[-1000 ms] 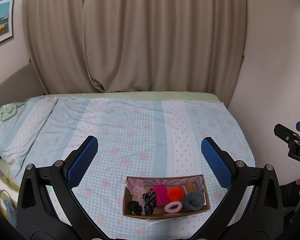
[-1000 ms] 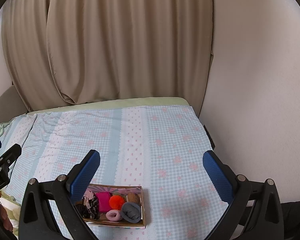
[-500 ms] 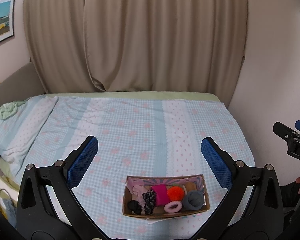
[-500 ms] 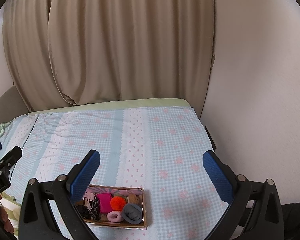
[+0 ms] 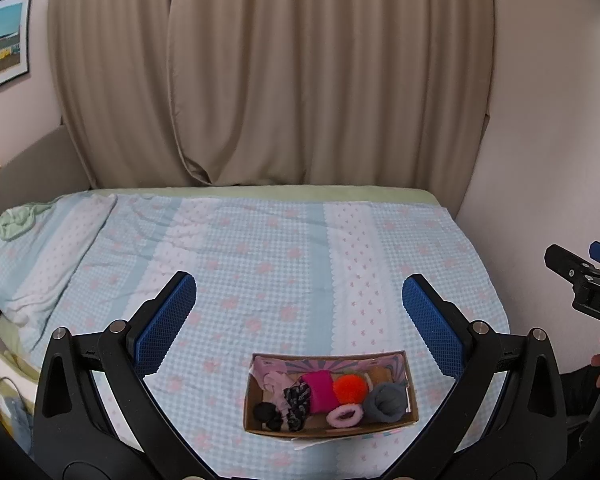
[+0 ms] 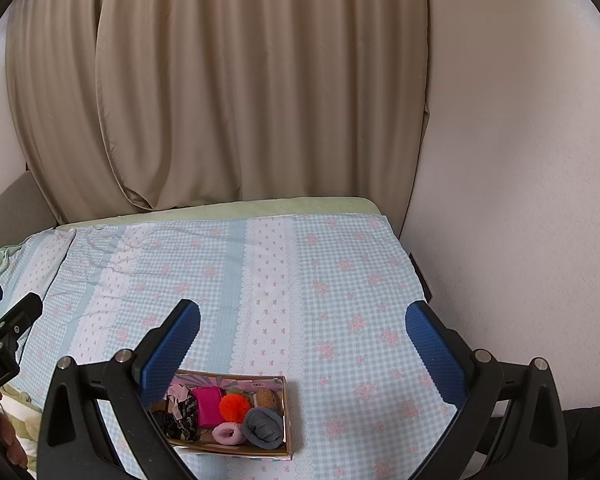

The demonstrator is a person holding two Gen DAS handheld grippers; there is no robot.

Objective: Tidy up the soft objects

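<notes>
A small cardboard box (image 5: 411,380) sits on the bed near the front edge; it also shows in the right wrist view (image 6: 289,416). It holds several soft things: an orange pom-pom (image 5: 351,389), a magenta roll (image 5: 319,392), a grey rolled sock (image 5: 385,402), a pink scrunchie (image 5: 345,416), black scrunchies (image 5: 267,415) and a brown plush (image 6: 266,399). My left gripper (image 5: 298,312) is open and empty above the box. My right gripper (image 6: 302,334) is open and empty, up and right of the box.
The bed (image 5: 260,248) carries a blue checked floral sheet. Beige curtains (image 5: 268,72) hang behind it. A wall (image 6: 520,200) borders the bed's right side. A rumpled green cloth (image 5: 8,220) lies at the far left. A bag (image 5: 8,396) stands by the bed's left front.
Both grippers have drifted slightly; the box sits a little higher in the right wrist view. Nothing was taken hold of or let go.
</notes>
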